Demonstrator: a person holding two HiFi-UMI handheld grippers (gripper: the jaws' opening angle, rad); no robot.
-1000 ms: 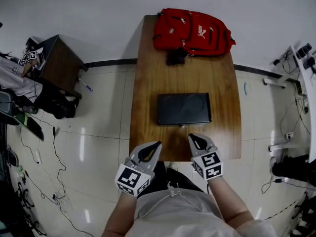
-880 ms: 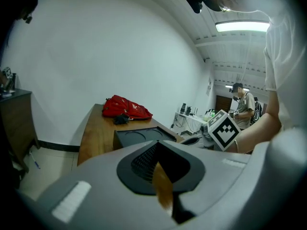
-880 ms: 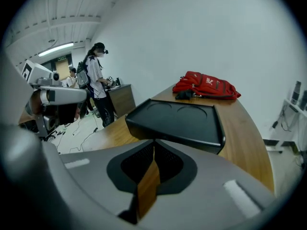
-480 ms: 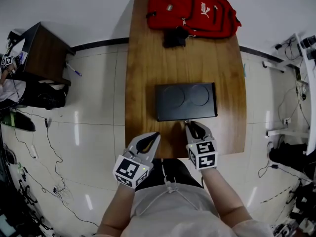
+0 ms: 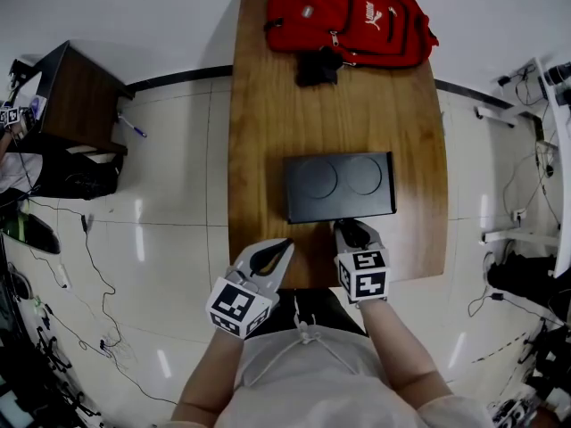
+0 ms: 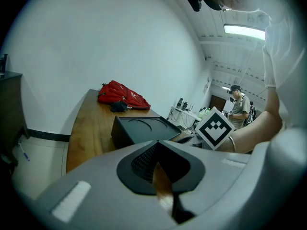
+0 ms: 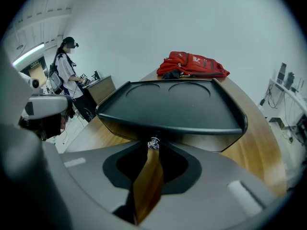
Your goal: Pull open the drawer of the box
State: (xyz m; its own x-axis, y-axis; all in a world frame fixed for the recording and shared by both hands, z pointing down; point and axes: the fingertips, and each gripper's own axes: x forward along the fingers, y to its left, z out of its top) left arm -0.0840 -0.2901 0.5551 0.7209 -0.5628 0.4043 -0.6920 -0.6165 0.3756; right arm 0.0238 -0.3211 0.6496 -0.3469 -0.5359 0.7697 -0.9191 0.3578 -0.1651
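Note:
A flat black box [image 5: 339, 186] with two round hollows in its lid lies on the wooden table [image 5: 268, 105]. Its drawer front faces me and stays flush with the box. A tiny silver knob [image 7: 153, 142] sticks out of that front. My right gripper [image 5: 346, 226] is at the box's front edge, and in the right gripper view my right gripper [image 7: 153, 148] has its tips closed in on the knob. The left gripper [image 5: 284, 247] hovers over the table's near edge, left of the box, shut and holding nothing. From the left gripper [image 6: 157, 160], the box [image 6: 139, 128] lies ahead and to the right.
A red backpack [image 5: 352, 16] and a small black item [image 5: 317, 65] lie at the table's far end. A dark side cabinet [image 5: 76, 105] stands on the floor to the left, with cables around it. A person [image 7: 67, 75] stands farther off.
My right gripper has moved forward from the table's near edge up to the front of the box, reaching the knob. The left gripper has hardly shifted. The drawer has not moved.

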